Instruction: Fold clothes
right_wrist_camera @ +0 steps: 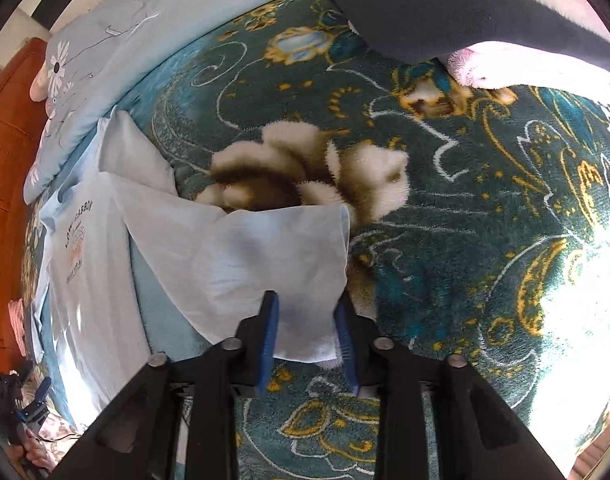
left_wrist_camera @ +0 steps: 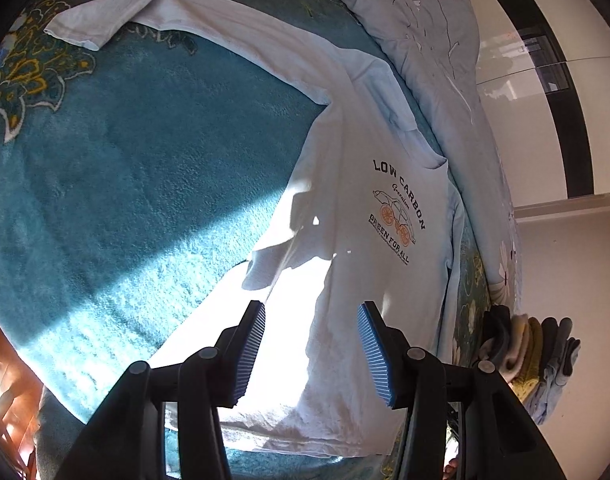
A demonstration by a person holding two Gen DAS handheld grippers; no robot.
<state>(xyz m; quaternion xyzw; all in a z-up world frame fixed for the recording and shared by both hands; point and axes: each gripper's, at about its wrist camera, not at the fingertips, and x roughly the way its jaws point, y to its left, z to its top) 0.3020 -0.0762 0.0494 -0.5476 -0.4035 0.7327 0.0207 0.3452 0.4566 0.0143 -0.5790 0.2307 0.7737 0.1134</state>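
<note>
A pale blue T-shirt (left_wrist_camera: 361, 216) lies spread on a teal plush blanket (left_wrist_camera: 137, 168); in the left wrist view its long axis runs from the hem at 6 o'clock up toward 1 o'clock, and one sleeve (left_wrist_camera: 117, 16) stretches away to 11 o'clock as a long flat band. The chest print – dark arched lettering "LOW CARBON" above an orange-wheeled car and "GREEN FOR ALL" – reads sideways, its top toward 1 o'clock. The cloth is thin, soft cotton, lightly creased; a hard patch of sunlight bleaches the hem end. The left gripper (left_wrist_camera: 311, 354) hovers over that hem end with its jaws spread wide and nothing between them; the ribbed blue pads (left_wrist_camera: 251, 354) stand clear of the fabric.

In the right wrist view the right gripper (right_wrist_camera: 307, 344) has its jaws drawn in close on either side of a sleeve end of the T-shirt (right_wrist_camera: 241, 264); the cloth passes between the pads, though whether they pinch it tight I cannot tell. From there the sleeve runs toward 10 o'clock to the shirt body, where the print shows at 9 o'clock. The blanket (right_wrist_camera: 465, 240) here is deep-piled, patterned with gold scrolls and a cream flower – shaggy at its petals. A light blue quilt (right_wrist_camera: 117, 28) with white daisies lies along the far edge at 11 o'clock; a dark garment (right_wrist_camera: 445, 12) covers the 1 o'clock corner.
</note>
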